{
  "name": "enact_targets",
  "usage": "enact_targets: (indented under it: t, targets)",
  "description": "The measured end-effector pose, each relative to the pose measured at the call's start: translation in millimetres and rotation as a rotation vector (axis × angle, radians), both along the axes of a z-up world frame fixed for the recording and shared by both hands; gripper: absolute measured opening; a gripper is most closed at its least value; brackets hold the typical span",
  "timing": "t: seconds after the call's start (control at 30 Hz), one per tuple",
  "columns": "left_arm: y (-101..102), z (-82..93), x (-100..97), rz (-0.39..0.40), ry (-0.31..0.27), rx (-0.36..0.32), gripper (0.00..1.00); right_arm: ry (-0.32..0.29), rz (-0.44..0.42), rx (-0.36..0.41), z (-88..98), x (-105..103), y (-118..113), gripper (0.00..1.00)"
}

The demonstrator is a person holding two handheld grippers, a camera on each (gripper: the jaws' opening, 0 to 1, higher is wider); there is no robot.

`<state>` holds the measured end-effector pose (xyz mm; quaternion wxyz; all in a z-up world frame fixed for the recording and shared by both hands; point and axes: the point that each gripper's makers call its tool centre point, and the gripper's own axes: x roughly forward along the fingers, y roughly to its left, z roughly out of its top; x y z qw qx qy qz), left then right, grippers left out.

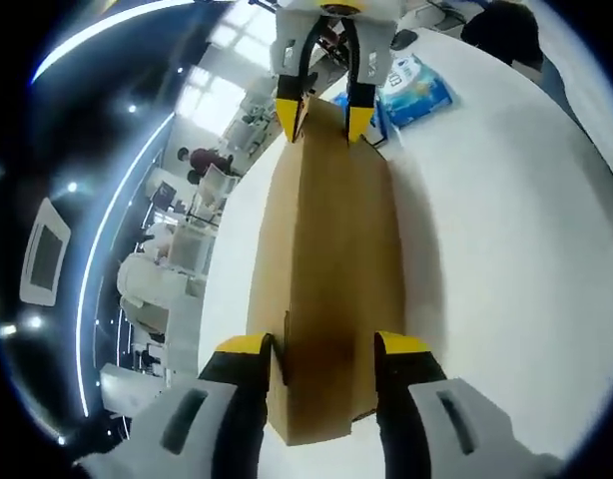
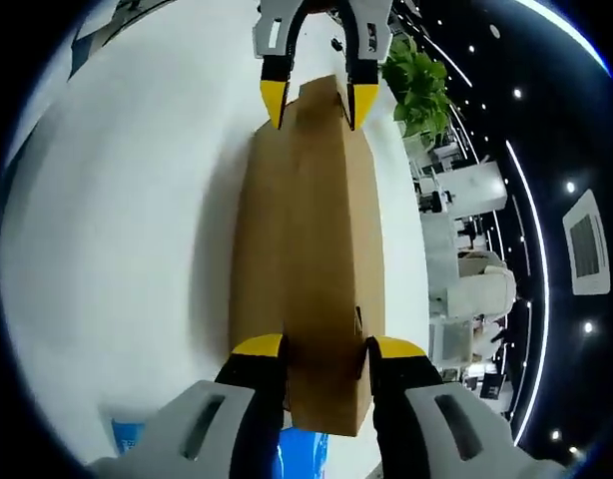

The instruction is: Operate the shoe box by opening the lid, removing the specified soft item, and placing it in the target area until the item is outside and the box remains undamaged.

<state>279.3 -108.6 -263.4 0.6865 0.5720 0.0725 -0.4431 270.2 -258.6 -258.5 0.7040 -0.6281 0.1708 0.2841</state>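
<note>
A long brown cardboard shoe box lies shut on the white table. My left gripper straddles its near end, with the yellow-tipped jaws pressed against both sides. The right gripper holds the far end the same way. In the right gripper view the box runs away from my right gripper, which is clamped on one end, to the left gripper on the other. The lid is down, so whatever is inside is hidden.
A blue packet lies on the table beside the box's far end, and shows again as a blue packet under my right jaws. Beyond the table edge are office desks, a seated person and a green plant.
</note>
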Motion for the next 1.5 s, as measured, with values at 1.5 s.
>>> enact_targets:
  t: [1.5]
  targets:
    - [6, -38.7, 9.9, 0.059, -0.088, 0.023, 0.45, -0.032, -0.011, -0.013, -40.6, -4, -15, 0.33]
